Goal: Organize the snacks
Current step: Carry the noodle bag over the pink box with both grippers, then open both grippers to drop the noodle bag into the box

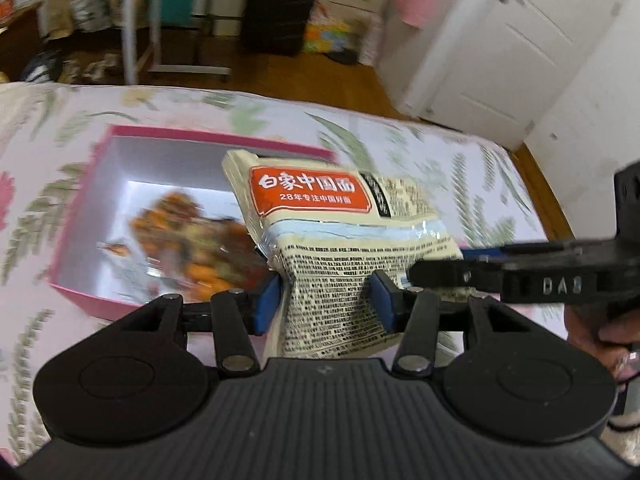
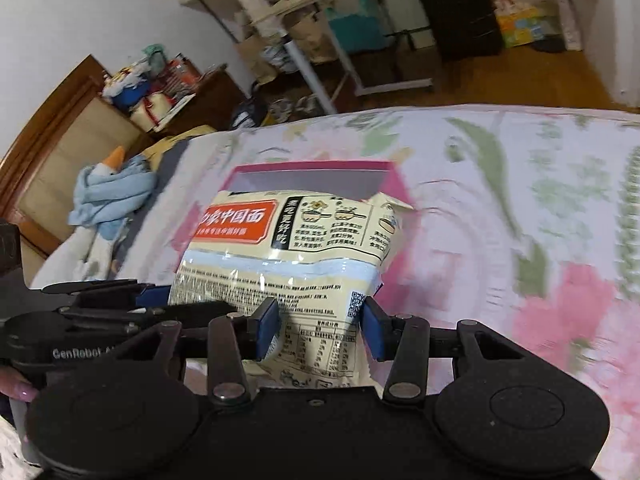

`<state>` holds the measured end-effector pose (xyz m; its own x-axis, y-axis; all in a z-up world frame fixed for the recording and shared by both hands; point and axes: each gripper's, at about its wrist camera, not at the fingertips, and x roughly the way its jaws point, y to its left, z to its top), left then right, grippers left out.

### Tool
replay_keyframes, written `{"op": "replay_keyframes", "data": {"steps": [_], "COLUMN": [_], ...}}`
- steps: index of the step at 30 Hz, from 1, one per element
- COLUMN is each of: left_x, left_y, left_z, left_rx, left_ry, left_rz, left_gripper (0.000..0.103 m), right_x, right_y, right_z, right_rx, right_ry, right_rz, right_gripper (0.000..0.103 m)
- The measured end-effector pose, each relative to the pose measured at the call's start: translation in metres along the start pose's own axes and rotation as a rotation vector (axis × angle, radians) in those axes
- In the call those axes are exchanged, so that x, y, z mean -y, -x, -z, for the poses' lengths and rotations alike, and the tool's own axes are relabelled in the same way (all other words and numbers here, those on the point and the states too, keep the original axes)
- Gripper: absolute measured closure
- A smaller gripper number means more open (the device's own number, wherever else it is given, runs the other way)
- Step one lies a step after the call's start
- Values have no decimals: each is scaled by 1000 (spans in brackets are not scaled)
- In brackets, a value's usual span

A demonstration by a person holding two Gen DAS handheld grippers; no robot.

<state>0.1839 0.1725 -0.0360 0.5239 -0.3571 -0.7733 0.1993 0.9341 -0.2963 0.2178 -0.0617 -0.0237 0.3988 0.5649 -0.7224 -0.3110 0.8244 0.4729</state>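
Note:
A cream noodle packet (image 1: 336, 240) with an orange label is held in the air over the near right corner of a pink box (image 1: 120, 160) on the bed. My left gripper (image 1: 326, 300) is shut on the packet's near left edge. My right gripper (image 2: 320, 326) is shut on its near right edge; the packet (image 2: 288, 248) hides most of the box (image 2: 312, 170) in the right wrist view. An orange snack bag (image 1: 192, 240) lies inside the box. The right gripper's body (image 1: 540, 276) shows beside the left one.
The floral bedspread (image 1: 420, 144) covers the bed around the box. A blue cloth and goose toy (image 2: 108, 196) lie at the bed's left by the wooden headboard. A desk, black suitcase (image 1: 280, 8) and white door (image 1: 500, 48) stand beyond the bed.

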Motion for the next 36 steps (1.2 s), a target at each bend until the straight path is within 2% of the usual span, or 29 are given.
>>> {"op": "replay_keyframes", "data": {"steps": [4,8,14,16,18,22,28,36], "left_x": [-38,-64,-88,-87,-83,-69,-42,13], "left_y": [-3,-16,-43,-45,-45,-36,-19,15], "left_z": [-12,-23,-32,-27,-21,-6,18,37], "left_rx": [17,44,58,83,90,100,90,105], "left_ry": [29,6,1,-19,-45,-68,-80,-165], "left_rz": [-68,-153,-265,-293,-298,-301,-257,-214], "left_gripper": [52,47,43,43,42,42,42,42], "right_x": [-24,-40,-43,-44,-46,-45,-35,-24], "right_y": [-41,-79,-120,-124,-119,-93,-42,34], "right_z": [-16,-30,-41,-37,-30,-13,16,46], "right_rx": [-29,-41,-10,-15,-4,16,90,212], "right_ry": [-1,-8,-40,-8,42,102,174,195], "right_rz": [-36,-49,-62,-40,-27,-13,67,143], "right_gripper": [53,53,52,51,47,47,47,46]}}
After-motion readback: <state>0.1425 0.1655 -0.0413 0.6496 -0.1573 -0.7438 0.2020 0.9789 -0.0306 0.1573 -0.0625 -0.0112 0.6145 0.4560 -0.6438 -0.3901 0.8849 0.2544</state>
